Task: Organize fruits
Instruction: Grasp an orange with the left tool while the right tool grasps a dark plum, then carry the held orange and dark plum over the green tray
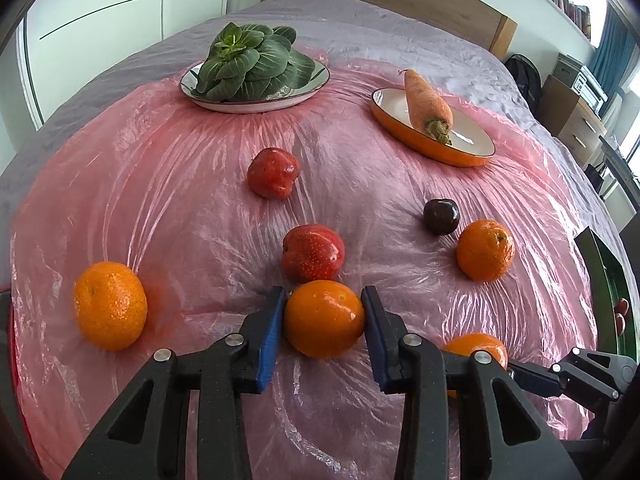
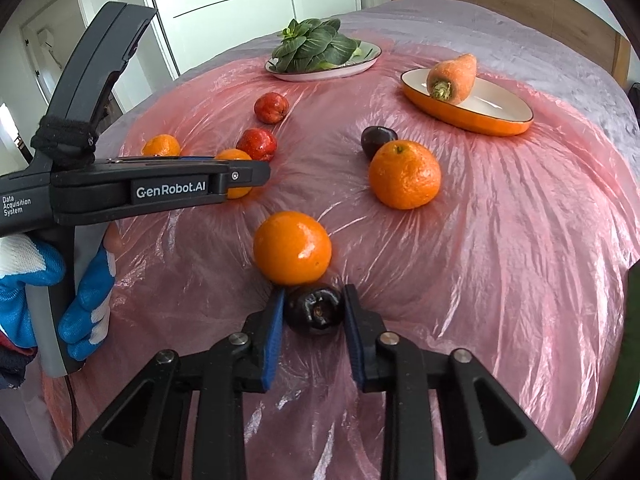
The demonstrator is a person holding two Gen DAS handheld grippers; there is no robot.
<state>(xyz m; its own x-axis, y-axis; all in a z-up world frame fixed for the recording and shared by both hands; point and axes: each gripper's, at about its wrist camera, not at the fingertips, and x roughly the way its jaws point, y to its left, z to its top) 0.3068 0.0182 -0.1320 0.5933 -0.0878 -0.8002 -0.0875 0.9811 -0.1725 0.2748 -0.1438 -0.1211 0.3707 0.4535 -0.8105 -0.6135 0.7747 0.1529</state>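
The left gripper (image 1: 323, 316) is closed on an orange (image 1: 323, 318) near the front edge of the bed (image 1: 400, 28), its blue pads pressed to both sides of the fruit; the right gripper (image 2: 314, 312) is clamped on a dark plum (image 2: 315, 309), also near the front edge and a little to the right; both fruits rest on the pink plastic sheet (image 1: 200, 184) that covers the bed.

The sheet is slick and the mattress soft and domed, so, as I judge it, a careless lift could tug the film and set loose fruit rolling toward an edge; a red apple (image 1: 313, 253) lies just behind the held orange and may be nudged as it comes up; a second orange (image 2: 292, 253) sits touching or nearly touching the plum's far side and could be bumped the same way; round, smooth skins may slip from flat pads if the hold is off-centre.

Open room lies in the middle of the sheet; toward the far edge stand a plate of greens (image 1: 256, 92) at the left and an orange dish (image 1: 432, 128) holding a carrot (image 1: 428, 106) at the right; the two tools work close together at the front, so crossing paths is a risk.
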